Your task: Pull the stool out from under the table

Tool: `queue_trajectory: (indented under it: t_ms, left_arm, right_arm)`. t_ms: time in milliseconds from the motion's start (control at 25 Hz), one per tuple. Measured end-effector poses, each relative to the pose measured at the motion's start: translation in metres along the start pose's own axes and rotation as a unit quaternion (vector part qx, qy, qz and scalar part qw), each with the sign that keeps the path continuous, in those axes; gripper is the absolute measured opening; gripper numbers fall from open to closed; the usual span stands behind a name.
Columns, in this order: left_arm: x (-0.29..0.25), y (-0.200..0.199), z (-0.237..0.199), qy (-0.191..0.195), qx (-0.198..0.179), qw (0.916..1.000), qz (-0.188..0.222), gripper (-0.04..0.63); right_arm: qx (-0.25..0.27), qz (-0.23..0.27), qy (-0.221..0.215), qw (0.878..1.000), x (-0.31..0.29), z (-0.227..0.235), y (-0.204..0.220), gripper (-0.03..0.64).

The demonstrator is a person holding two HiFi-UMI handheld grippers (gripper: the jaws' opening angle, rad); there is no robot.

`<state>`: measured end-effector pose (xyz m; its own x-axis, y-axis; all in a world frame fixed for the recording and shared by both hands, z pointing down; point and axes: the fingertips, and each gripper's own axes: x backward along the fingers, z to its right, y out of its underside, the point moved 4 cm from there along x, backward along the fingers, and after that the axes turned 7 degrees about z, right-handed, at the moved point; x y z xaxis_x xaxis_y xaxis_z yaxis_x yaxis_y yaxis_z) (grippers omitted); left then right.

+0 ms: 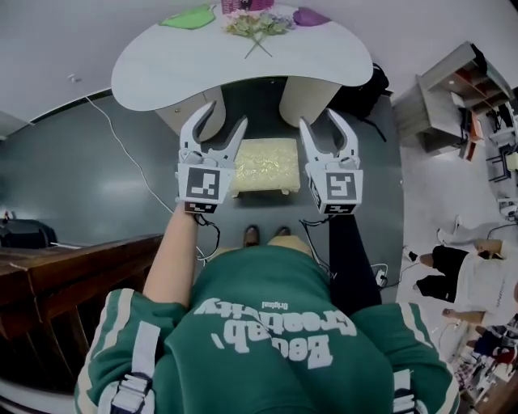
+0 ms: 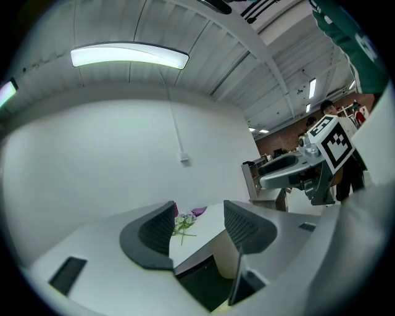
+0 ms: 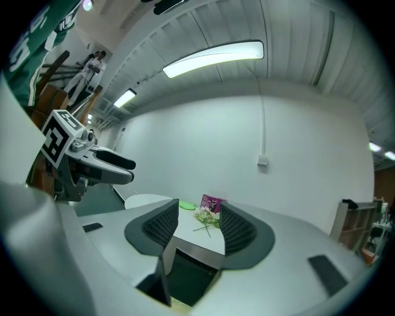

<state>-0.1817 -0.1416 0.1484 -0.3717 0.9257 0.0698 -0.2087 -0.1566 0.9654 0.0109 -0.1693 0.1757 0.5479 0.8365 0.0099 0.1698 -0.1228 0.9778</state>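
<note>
The stool has a cream cushioned top and stands on the dark floor below the front edge of the white table, by the gap between its two legs. My left gripper hangs over the stool's left side and my right gripper over its right side. Both are open, raised above the stool, with nothing between their jaws. In the left gripper view the left gripper frames the tabletop, with the right gripper beside it. In the right gripper view the right gripper frames the table too.
On the table lie a flower bunch, a pink book, a green piece and a purple piece. A cable runs over the floor at left. A wooden rail stands near left, shelves and people at right.
</note>
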Motion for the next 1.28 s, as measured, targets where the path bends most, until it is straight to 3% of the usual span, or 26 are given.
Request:
queue_trajectory:
  t_ms: [120,160,200,1280]
  left_arm:
    - [0.0,-0.006,-0.01,-0.009,-0.004,0.9999,0.008,0.271]
    - [0.001,-0.009,-0.014,-0.02,-0.004,0.9997,0.014,0.196]
    - [0.003,-0.012,-0.017,-0.031,-0.002,0.9993,0.02,0.014]
    - [0.002,-0.017,-0.011,-0.04,0.01,0.9984,0.037,0.014]
  right_arm:
    - [0.008,0.003,0.005,1.0,-0.004,-0.002,-0.01,0.208]
    - [0.013,0.005,0.005,1.0,-0.004,-0.004,-0.014,0.17]
    - [0.018,0.007,0.002,1.0,-0.003,-0.005,-0.015,0.005]
    - [0.012,0.012,-0.002,1.0,0.003,-0.002,-0.01,0.005]
